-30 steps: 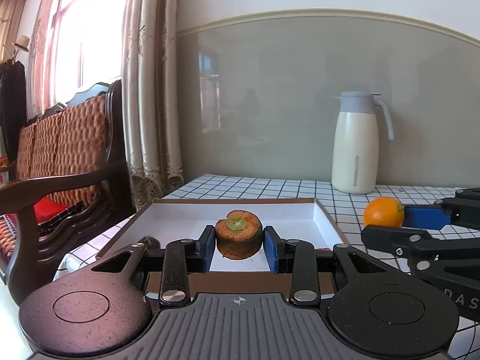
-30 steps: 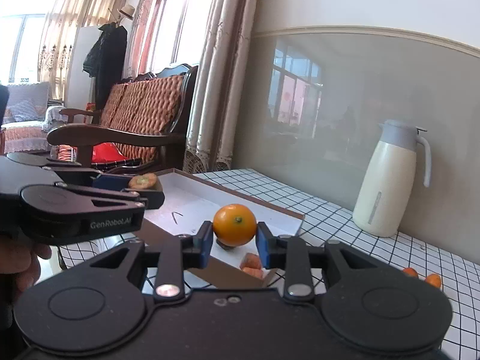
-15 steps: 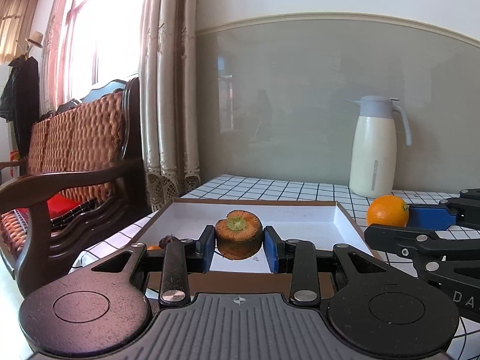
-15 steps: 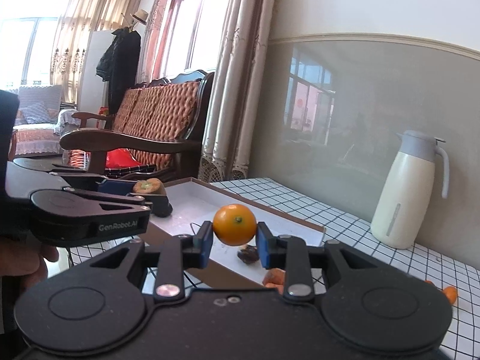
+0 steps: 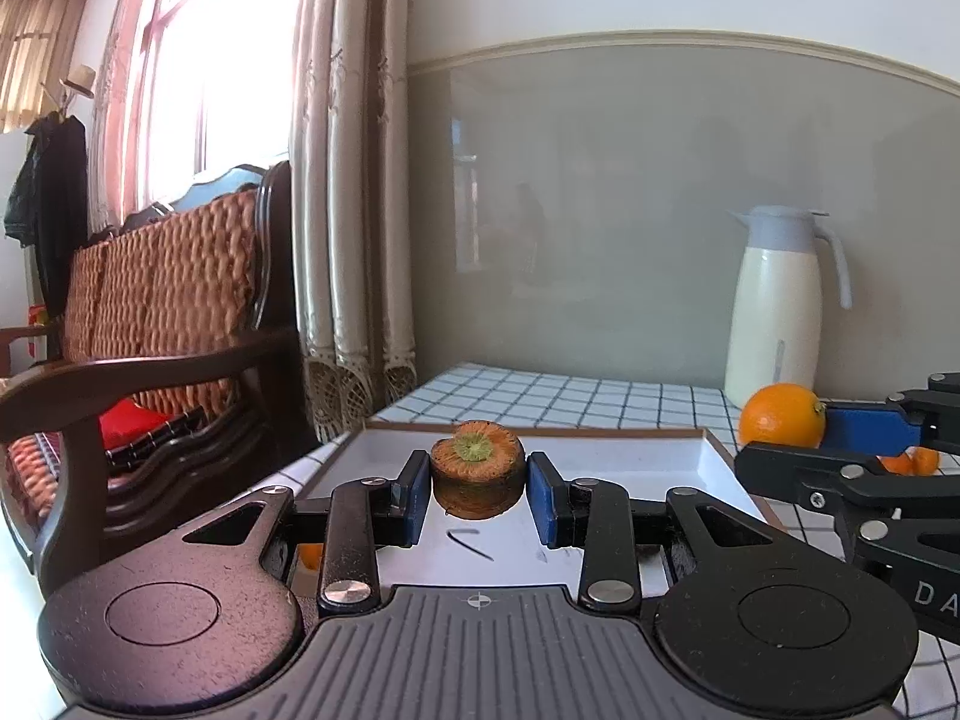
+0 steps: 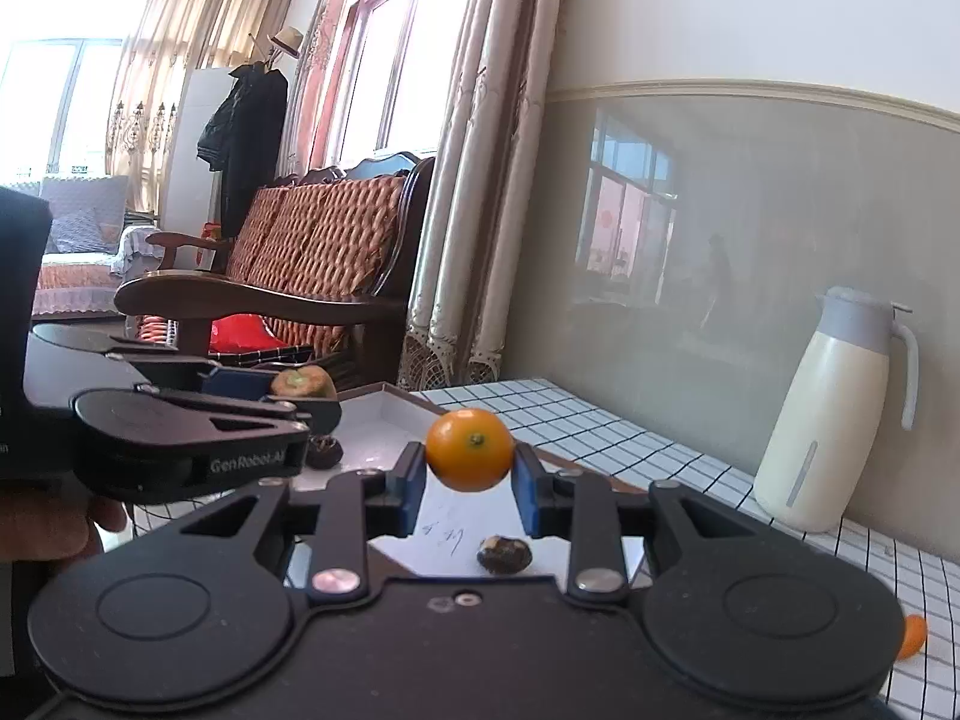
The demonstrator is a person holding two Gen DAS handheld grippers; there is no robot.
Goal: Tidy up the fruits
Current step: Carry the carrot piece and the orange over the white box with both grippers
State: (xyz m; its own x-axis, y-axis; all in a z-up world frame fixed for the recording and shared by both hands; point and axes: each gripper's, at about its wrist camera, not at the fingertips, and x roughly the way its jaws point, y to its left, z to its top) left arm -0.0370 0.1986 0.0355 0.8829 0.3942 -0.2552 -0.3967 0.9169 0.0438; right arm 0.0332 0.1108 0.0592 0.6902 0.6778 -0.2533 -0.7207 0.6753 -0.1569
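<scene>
Left wrist: left gripper (image 5: 478, 495) fingers clamp carrot stub (image 5: 477, 468) | right gripper (image 6: 468, 480) fingers clamp orange (image 6: 470, 450) | both above tray (image 5: 630, 456)

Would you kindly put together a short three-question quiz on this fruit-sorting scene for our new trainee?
1. True or false: the left hand-held gripper is empty.
2. What does the right hand-held gripper hold? A) a thermos B) an orange C) nothing
3. Fill in: the cream jug stands on the checked tabletop, outside the white ____.

Key:
1. False; it is shut on a brown fruit with a green centre.
2. B, the orange.
3. tray.
</scene>
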